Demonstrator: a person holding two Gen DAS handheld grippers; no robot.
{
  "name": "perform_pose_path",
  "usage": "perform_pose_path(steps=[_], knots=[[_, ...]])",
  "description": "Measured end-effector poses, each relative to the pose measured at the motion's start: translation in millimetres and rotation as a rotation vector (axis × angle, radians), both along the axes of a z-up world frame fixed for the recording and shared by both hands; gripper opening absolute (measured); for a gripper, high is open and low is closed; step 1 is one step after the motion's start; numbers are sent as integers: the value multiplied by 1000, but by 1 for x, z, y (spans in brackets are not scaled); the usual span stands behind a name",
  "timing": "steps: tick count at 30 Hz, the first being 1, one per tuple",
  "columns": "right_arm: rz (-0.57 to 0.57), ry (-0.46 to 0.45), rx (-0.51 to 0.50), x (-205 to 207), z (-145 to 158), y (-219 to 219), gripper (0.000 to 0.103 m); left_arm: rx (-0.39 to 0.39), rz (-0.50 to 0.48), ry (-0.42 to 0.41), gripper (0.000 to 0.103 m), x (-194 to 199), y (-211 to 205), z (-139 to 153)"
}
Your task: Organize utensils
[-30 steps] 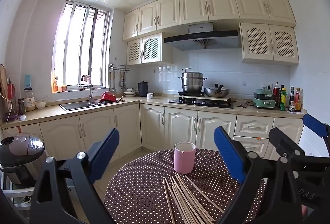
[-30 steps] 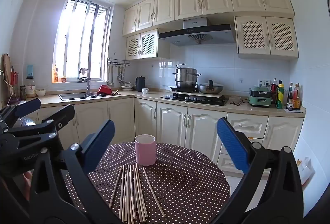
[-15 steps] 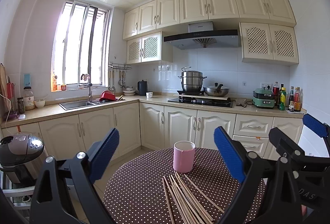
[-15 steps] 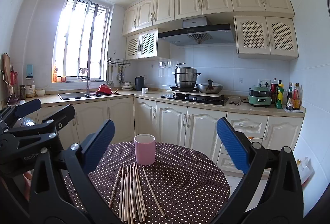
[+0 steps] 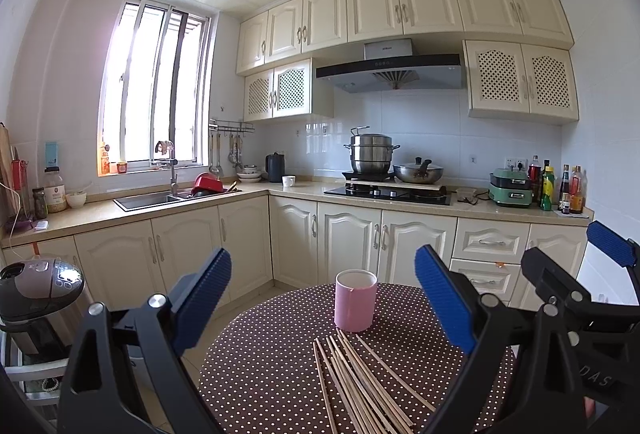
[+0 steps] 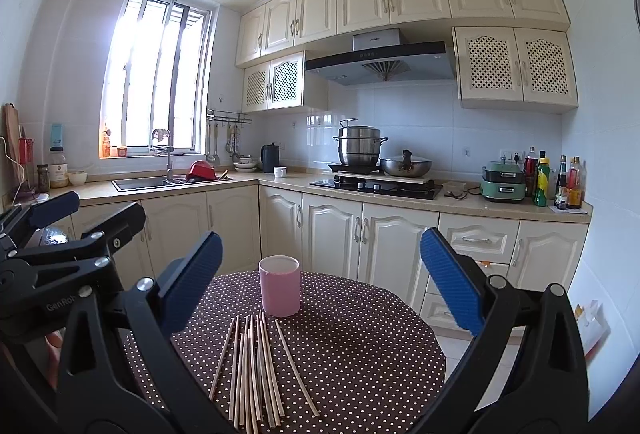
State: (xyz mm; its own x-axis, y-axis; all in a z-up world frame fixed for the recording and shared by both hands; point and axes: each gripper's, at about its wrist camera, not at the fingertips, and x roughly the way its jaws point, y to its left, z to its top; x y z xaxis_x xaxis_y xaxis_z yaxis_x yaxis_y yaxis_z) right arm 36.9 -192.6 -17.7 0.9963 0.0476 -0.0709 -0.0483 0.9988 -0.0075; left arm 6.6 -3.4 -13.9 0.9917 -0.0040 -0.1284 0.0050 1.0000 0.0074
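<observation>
The left tool [image 5: 322, 304] hovers above the near edge of the round, dotted desk [image 5: 260, 362] with its blue pads spread wide and nothing between them; the right tool [image 6: 320, 278] hangs beside it, equally released and empty (each shows at the margin of the other's view).

Taken from left to right on the desk: in the left wrist view the bundle of wooden chopsticks [image 5: 360, 382] lies low and a little right of that tool's centre line, while in the right wrist view the same chopsticks [image 6: 256, 366] lie left of centre. So they sit between the two tools, neither clearly nearer.

Their long axis runs roughly away from the person, far tips just short of the pink cup [image 5: 355, 300], which stands upright beyond them.

Judging by that, the coming pick calls for a descent with the pads closing across the sticks, not along them.
</observation>
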Motion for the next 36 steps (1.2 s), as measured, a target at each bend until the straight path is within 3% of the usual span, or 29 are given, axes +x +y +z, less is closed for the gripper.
perform_pose_path(steps=[36], knots=[[10, 56, 2, 25, -11, 7, 97, 3, 6, 59, 91, 27, 3, -11]])
